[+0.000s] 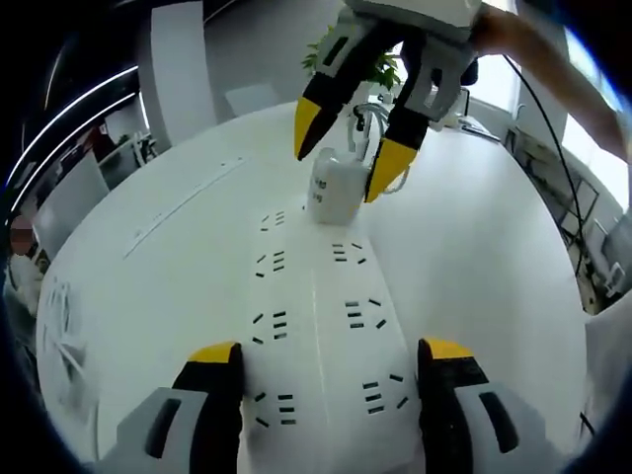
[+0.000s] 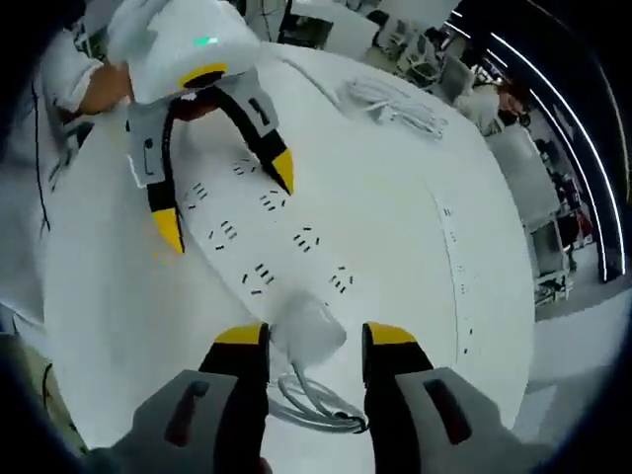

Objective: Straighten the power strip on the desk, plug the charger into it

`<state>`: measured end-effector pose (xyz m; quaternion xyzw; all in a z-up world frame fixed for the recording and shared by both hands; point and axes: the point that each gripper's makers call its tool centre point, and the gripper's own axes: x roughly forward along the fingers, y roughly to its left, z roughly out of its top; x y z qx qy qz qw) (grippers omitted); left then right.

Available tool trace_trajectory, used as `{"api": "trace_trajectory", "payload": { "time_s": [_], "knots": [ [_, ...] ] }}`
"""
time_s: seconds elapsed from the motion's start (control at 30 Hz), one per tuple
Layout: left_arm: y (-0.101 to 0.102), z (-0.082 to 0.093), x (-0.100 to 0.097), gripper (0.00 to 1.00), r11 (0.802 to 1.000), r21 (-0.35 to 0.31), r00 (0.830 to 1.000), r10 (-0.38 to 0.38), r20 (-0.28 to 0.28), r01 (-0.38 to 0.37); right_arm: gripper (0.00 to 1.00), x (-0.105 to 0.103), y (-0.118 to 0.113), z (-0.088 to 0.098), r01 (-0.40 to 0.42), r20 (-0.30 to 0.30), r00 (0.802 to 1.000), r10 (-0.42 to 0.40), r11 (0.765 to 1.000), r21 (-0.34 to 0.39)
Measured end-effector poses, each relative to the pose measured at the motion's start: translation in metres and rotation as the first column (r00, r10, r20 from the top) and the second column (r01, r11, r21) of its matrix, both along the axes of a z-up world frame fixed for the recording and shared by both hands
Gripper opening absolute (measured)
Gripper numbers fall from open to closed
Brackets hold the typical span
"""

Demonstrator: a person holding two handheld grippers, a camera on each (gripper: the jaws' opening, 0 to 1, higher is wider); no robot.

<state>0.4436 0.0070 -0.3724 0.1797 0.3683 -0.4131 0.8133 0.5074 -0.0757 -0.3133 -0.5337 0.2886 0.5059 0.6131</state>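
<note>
Charger (image 1: 334,188) sits on the far end of the strip (image 1: 321,326), which lies along the white desk (image 1: 494,257); its cable (image 2: 314,403) coils just behind it. From the right gripper view I cannot tell whether the prongs are fully seated. My right hand-held gripper (image 2: 314,341) has its jaws parted either side of the charger, apparently not clamping it. My left hand-held gripper (image 1: 328,357) straddles the near end of the strip, jaws wide, holding nothing. To do this well I would close squarely on the charger's flat sides, keep it upright, press straight down into the socket, and steady the strip with the left so it does not skid or skew.
</note>
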Motion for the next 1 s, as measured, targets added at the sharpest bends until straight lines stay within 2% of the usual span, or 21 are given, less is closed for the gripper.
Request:
{"api": "trace_trajectory", "payload": {
  "time_s": [0.13,0.2,0.27,0.43,0.67,0.87,1.0],
  "knots": [
    [0.000,0.000,0.000,0.73,1.000,0.003,1.000,-0.001,-0.003,0.001,0.31,-0.006,0.008,-0.005,-0.124,-0.024,0.992,0.124,0.992,-0.014],
    [0.000,-0.001,0.000,0.73,1.000,0.002,1.000,-0.002,-0.006,0.002,0.32,-0.005,0.010,-0.007,-0.181,-0.005,0.983,0.181,0.983,-0.029],
    [0.000,-0.001,0.000,0.73,1.000,0.000,1.000,-0.003,-0.009,0.003,0.29,-0.007,0.009,-0.010,-0.175,-0.029,0.984,0.174,0.984,-0.034],
    [0.000,-0.001,0.000,0.74,1.000,-0.008,1.000,-0.005,-0.013,0.005,0.30,-0.005,0.009,-0.017,-0.232,-0.007,0.973,0.232,0.971,-0.049],
    [0.000,-0.002,0.000,0.75,0.999,-0.030,0.999,-0.023,-0.031,0.022,0.30,-0.004,0.009,-0.017,-0.191,-0.001,0.982,0.191,0.981,-0.028],
    [0.002,-0.001,0.001,0.75,0.996,-0.049,0.997,-0.075,-0.036,0.073,0.30,-0.005,0.010,-0.017,-0.167,-0.001,0.986,0.167,0.986,-0.010],
    [0.000,-0.001,0.000,0.75,0.994,-0.037,0.993,-0.109,-0.035,0.108,0.30,-0.007,0.008,-0.017,-0.135,-0.004,0.991,0.135,0.991,-0.009]
  ]
}}
